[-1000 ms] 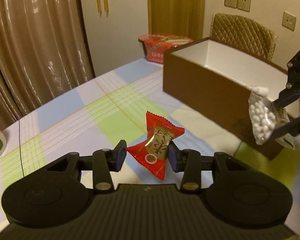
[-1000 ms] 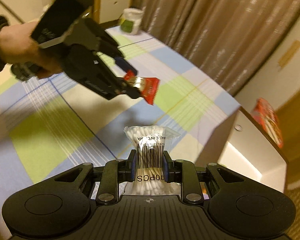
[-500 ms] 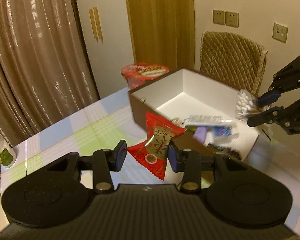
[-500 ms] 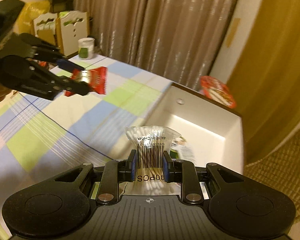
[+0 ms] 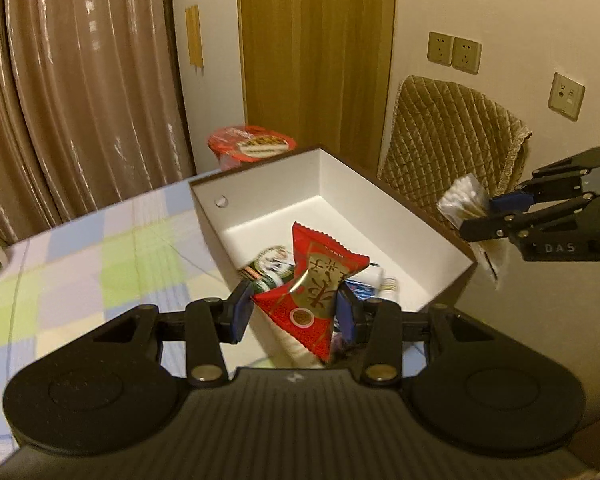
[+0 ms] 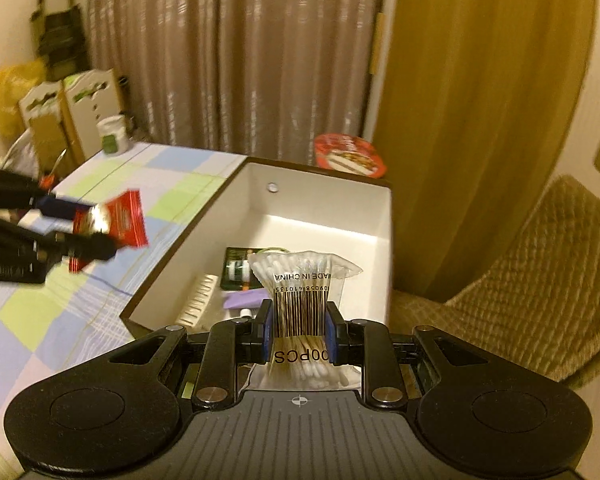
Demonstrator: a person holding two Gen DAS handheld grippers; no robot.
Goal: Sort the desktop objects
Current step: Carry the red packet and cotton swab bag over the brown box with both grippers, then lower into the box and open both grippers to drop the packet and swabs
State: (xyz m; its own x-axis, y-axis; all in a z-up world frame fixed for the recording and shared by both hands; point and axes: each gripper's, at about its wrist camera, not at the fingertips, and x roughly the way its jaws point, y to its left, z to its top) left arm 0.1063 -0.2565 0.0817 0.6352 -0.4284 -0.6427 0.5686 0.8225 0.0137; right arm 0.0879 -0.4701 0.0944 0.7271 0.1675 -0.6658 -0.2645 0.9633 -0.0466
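Left wrist view: left claw (image 5: 296, 312) clamped a red snack packet (image 5: 314, 294) over the box (image 5: 404, 208); right claw (image 6: 298, 330) pinched a cotton-swab bag (image 6: 300, 280) above it; best released low, clear of each other.

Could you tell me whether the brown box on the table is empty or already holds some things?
Not empty. The open box shows several small packets and items lying at one end of its white floor; the other end is bare.

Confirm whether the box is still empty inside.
No: the box already holds several items on its white floor, among them a dark green packet and a purple piece.
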